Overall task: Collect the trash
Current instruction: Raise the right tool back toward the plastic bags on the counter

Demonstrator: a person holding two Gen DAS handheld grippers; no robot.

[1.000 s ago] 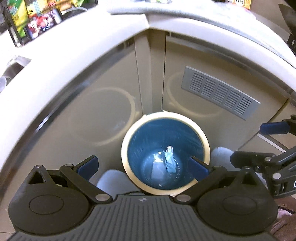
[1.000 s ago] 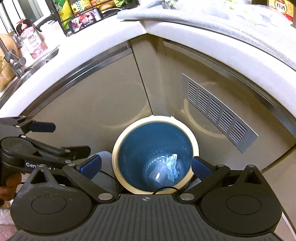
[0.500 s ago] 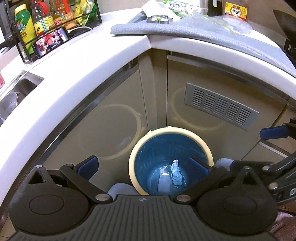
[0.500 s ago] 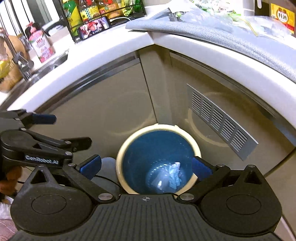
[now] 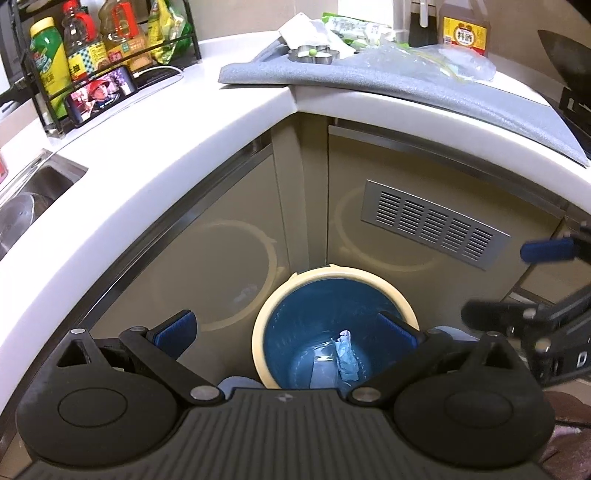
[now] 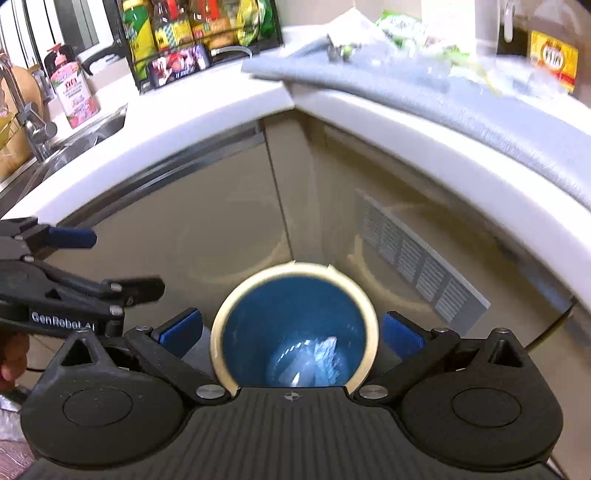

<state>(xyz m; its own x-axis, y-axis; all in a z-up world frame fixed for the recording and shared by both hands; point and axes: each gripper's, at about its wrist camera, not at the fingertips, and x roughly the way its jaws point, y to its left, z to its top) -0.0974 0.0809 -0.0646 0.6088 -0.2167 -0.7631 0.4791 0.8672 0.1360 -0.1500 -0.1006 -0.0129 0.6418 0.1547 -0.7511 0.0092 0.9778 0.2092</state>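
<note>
Left wrist view: the left gripper [image 5: 284, 332] gapes empty above the blue-lined trash bin [image 5: 334, 328] at lower centre, crumpled trash [image 5: 345, 354] at its bottom. The bottle label [image 5: 464, 37] upper right is unreadable.

Right wrist view: "GenRobot.AI" marks the left gripper [image 6: 125, 262]. The right gripper [image 6: 291, 332] is spread, empty, over the bin; everything is blurred.

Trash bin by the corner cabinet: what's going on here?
A person holds a gripper in each hand above the cream-rimmed bin with a blue liner, standing on the floor in the cabinet corner. Left gripper and right gripper are both open and empty. Crumpled trash lies at the bin's bottom. More wrappers sit on the grey mat on the counter.
</note>
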